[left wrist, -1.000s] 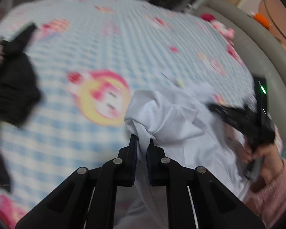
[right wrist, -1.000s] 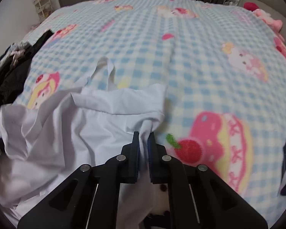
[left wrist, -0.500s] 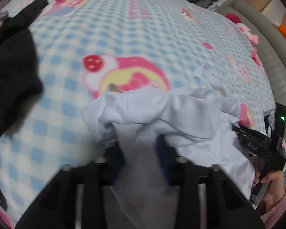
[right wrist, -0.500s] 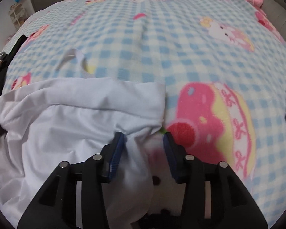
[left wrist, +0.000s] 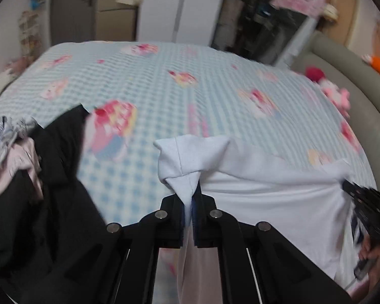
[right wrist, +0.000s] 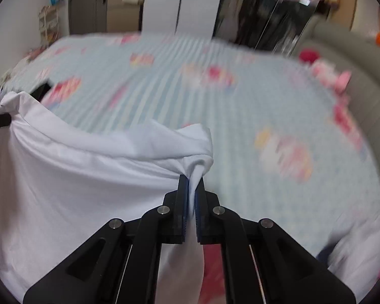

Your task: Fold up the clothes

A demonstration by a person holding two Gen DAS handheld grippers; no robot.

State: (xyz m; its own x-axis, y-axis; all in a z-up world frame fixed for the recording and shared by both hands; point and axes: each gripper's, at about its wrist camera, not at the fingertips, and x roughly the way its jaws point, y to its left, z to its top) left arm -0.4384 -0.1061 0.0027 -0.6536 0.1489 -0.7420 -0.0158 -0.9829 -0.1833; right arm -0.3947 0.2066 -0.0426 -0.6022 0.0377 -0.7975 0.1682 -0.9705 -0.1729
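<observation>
The white garment hangs stretched between the two grippers above the checked blanket that covers the bed. The left gripper has its jaws closed on a bunched corner of the cloth; a stitched seam runs through the pinched fold. The right gripper is likewise clamped on a gathered corner at the opposite end. In the right wrist view the cloth spans from that pinch across to the left gripper at the frame's left edge, with the upper edge sagging slightly between the two holds.

Handling properties, judged from the drape: the cloth is thin, light and soft. It has no stiffness and will collapse wherever it is not supported. It folds into small pleats at each pinch, so a grip on a hem or seam is likely more secure than one on a single layer. Corners and seamed edges are the suitable holding points; a hold in mid-panel would let the edges droop unevenly.

A pile of dark clothes lies at the left of the bed, with pale and striped items on top.

Brands, labels and writing: none can be read. The blanket carries cartoon prints in pink and yellow, blurred by motion. No tag is visible on the garment.
</observation>
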